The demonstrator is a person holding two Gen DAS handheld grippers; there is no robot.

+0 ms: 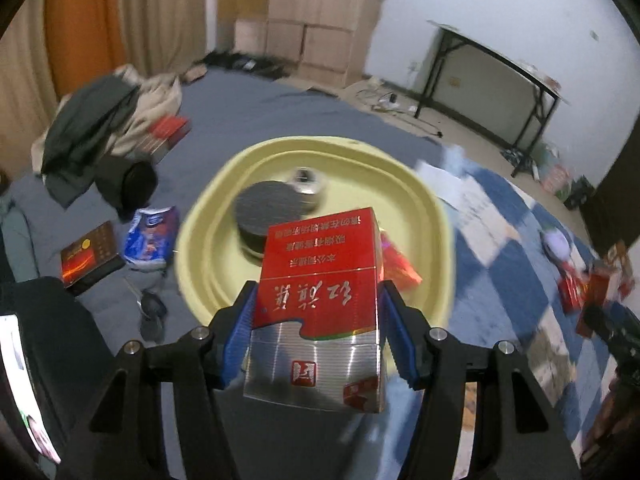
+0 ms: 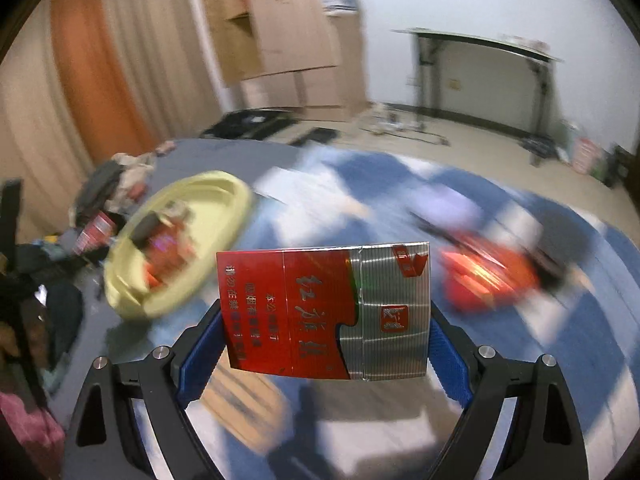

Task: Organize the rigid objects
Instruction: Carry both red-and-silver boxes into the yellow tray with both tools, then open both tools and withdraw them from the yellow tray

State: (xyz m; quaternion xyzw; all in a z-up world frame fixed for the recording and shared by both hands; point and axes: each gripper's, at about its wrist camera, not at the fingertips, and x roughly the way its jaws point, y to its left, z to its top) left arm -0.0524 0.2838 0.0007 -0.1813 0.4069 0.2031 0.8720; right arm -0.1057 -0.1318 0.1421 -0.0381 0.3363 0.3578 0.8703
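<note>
Nearest the left wrist camera, the left gripper (image 1: pixel 318 320) has its blue pads clamped on the narrow sides of a red-and-silver cigarette pack (image 1: pixel 318 300), held end-on, its far end over the near rim of the yellow basin (image 1: pixel 424 220). In the right wrist view the right gripper (image 2: pixel 326 332) is spread wide across a second red-and-silver pack (image 2: pixel 324 312), gripped lengthwise, pads on its two ends, above the blue checked blanket (image 2: pixel 560 320).

Risk one: that long grip is the shaky one. A cardboard pack squeezed end to end may buckle or pivot out, I'd say.

Further out, the basin already holds a round dark tin (image 1: pixel 270 208) and a small can (image 1: pixel 306 182) behind it, plus a red packet (image 1: pixel 398 264) on the right. Drop the left pack carelessly and it could strike the tin or catch the rim and tumble out.

Everything's blurred, so aim suffers. Loose red boxes (image 1: pixel 576 292) wait far right.
</note>
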